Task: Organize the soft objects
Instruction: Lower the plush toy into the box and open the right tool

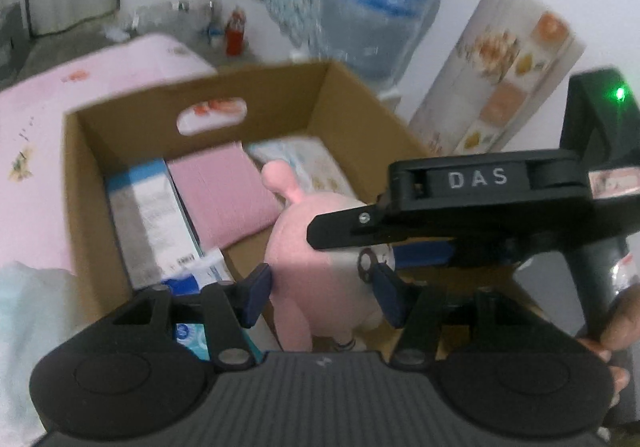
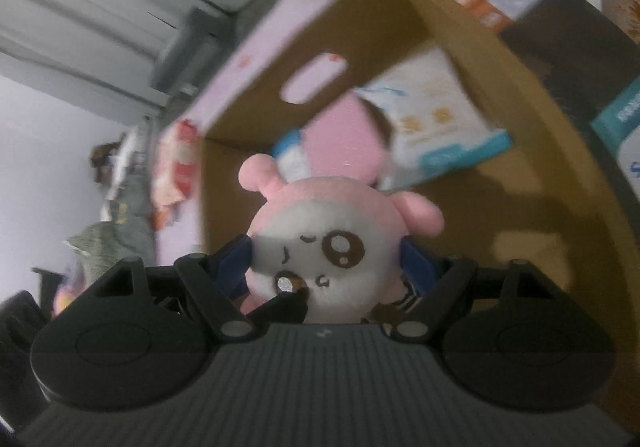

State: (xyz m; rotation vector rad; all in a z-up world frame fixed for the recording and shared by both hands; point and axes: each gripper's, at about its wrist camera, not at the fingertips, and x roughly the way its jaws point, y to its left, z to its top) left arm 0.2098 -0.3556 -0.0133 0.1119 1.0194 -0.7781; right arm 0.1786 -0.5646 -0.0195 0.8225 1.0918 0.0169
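Both grippers are clamped on one pink plush toy (image 2: 320, 247), which hangs over the open cardboard box (image 1: 100, 183) rather than resting in it. In the right wrist view, the right gripper (image 2: 326, 265) has its blue fingers (image 2: 236, 263) pressed into either side of the toy's round white face, so the head sits squarely between them and bulges forward past the tips. In the left wrist view, the left gripper (image 1: 322, 293) is closed on the toy's pink body, narrower than the right, with the body filling the gap between its fingers and one ear pointing away beyond them. The right gripper also shows in that view, crossing in from the right just above the left fingers, very close. Ahead of the fingers, at the bottom of the box, lie a pink folded cloth (image 1: 224, 199) and several flat packets (image 1: 148, 223), with bare cardboard nearer the fingers. The main risk, as I judge it, is the two tools knocking together as they descend, since they converge on one small soft thing. Uneven letting go could also leave the toy swinging from one pair of fingers and dropping on the box wall or outside it. Both views are blurred, which hints at quick motion, so a poorly aimed drop seems possible too.
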